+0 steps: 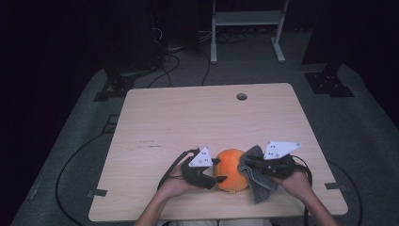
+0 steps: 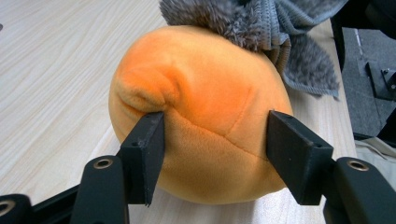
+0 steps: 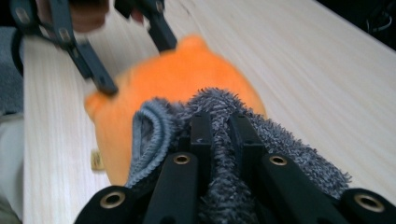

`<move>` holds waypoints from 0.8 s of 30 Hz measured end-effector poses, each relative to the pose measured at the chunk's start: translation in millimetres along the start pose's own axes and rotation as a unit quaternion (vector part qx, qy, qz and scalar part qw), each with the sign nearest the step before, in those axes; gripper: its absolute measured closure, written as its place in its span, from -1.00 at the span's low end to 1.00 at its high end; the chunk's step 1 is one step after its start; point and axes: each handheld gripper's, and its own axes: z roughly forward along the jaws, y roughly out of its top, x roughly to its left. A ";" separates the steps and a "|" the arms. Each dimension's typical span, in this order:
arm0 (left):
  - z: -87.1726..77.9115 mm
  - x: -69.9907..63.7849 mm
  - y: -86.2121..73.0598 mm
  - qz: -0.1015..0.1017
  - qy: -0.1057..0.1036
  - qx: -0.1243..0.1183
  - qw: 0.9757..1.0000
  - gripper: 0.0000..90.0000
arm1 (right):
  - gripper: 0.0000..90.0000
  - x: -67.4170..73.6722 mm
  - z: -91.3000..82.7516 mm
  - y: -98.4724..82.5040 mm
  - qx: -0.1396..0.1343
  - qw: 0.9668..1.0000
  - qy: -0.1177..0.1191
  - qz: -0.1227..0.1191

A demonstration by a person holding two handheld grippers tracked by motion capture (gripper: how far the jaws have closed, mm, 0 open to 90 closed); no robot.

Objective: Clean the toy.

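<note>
Jaws of the left gripper (image 2: 212, 154) pinch an unlabelled orange plush (image 2: 201, 112).

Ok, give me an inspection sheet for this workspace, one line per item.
Surface: light wooden table, round hole near far edge.
Job's things: orange plush ball near front edge; grey cloth pressed on its side.
Clutter: nothing seen.
Grippers: left gripper pinches the ball, pads denting it; right gripper shut on the cloth.
Cables: black cable loops over floor, left.
Surroundings: dark room, white frame behind.
</note>
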 end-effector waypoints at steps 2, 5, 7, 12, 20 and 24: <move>0.5 -1.6 0.7 0.005 -0.002 -0.001 1.000 -0.14 | 0.80 3.3 3.1 12.1 -0.013 1.000 0.017 -0.007; 0.0 -3.3 0.9 0.011 -0.008 -0.001 1.000 -0.14 | 0.79 6.5 14.2 33.0 -0.008 0.999 0.037 -0.027; -2.6 -2.0 0.6 0.006 -0.015 0.003 1.000 -0.20 | 0.79 5.2 23.5 40.1 0.009 0.999 0.042 -0.030; -1.8 5.0 2.5 -0.036 0.007 0.006 0.999 -0.59 | 0.80 5.4 33.1 33.8 0.008 0.999 0.049 -0.010; 2.5 -1.8 3.7 -0.016 0.016 0.005 1.000 -0.32 | 0.80 -10.6 19.4 13.7 0.001 0.998 0.056 0.024; 3.4 -5.3 4.4 0.000 0.013 0.000 1.000 -0.30 | 0.80 -19.2 7.6 7.9 0.013 0.999 0.037 0.038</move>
